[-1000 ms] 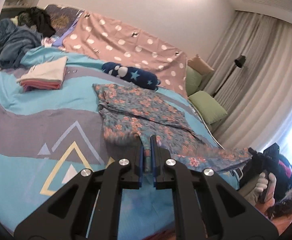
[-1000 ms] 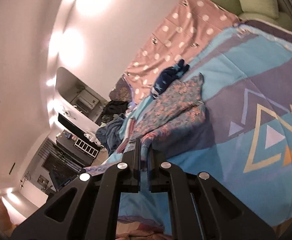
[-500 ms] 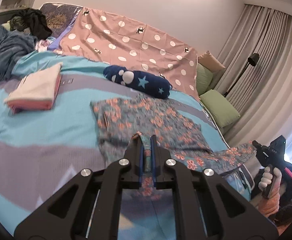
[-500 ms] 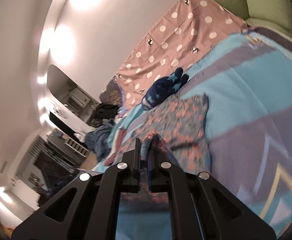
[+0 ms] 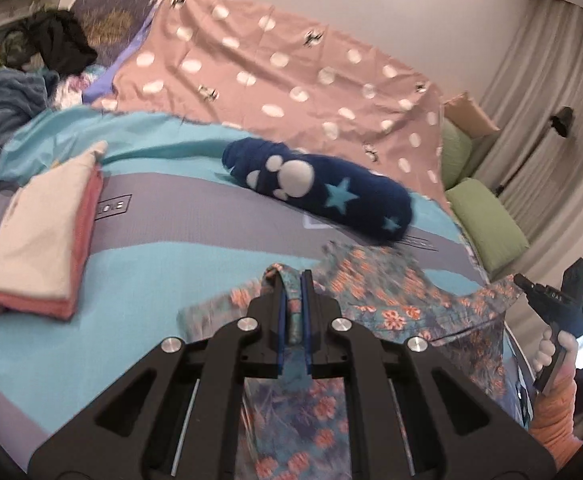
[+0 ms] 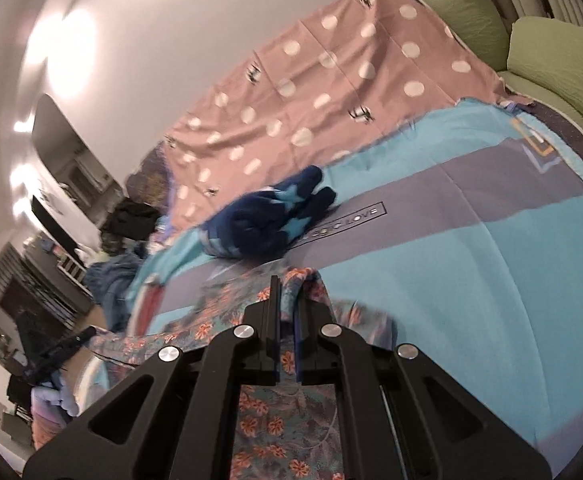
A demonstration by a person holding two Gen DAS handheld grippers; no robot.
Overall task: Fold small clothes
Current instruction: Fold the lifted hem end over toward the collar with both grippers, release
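Presently both tongs are pinched nearly closed on cloth. Left gripper [image 5: 294,312]: jaws a sliver apart, a bunched edge of the blue floral-print cotton garment [image 5: 391,300] clamped between them, a small loop of fabric standing proud above the tips. Right gripper [image 6: 287,316]: same condition, gripping another edge of that floral garment [image 6: 259,408], which trails back under the black frame.

Judgement: two edges held at once, apart from each other, suggests one half of the garment is being carried over the other, a fold in progress, not finished. Holding at the hem keeps the edge straight as it travels.

Garment position: partly lying on the turquoise-and-grey patterned bedspread [image 5: 163,248], partly lifted, near the bed's side; the rest hangs from the grippers.

Surroundings, outward:
- navy plush roll with white paw print and pale stars [image 5: 319,190], just beyond the garment, not touching as far as I can tell;
- stack of folded white and pink clothes [image 5: 39,240], well apart to the left, presumably finished pieces kept clear of the working area;
- pink polka-dot sheet [image 5: 275,76] against the wall.
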